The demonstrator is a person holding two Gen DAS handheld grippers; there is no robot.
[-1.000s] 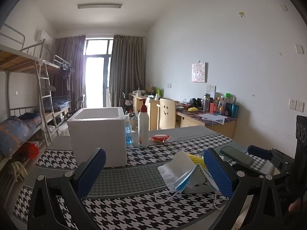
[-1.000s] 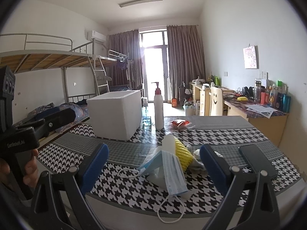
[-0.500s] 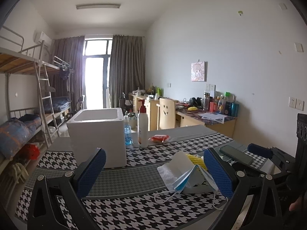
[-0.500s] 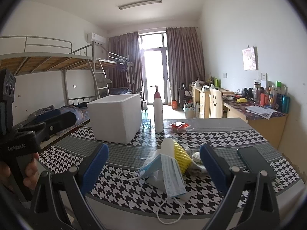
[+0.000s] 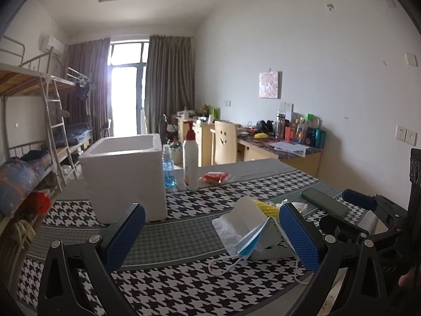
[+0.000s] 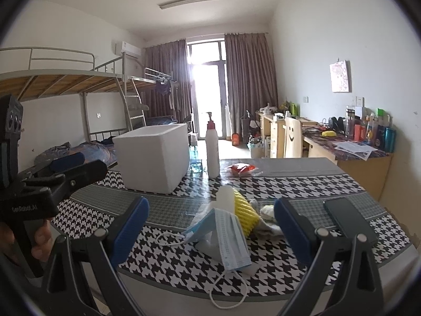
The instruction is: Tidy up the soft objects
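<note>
While both tools hang released and empty, almost nothing shifts across the last second.
Left tool and right tool hover at the near worktop edge, drifting only slightly; the soft pile, face mask over yellow sponge, lies untouched right of the foam box, so sorting seems not yet begun.

Black-and-white houndstooth tablecloth, blue face mask, yellow sponge, white foam box.
</note>
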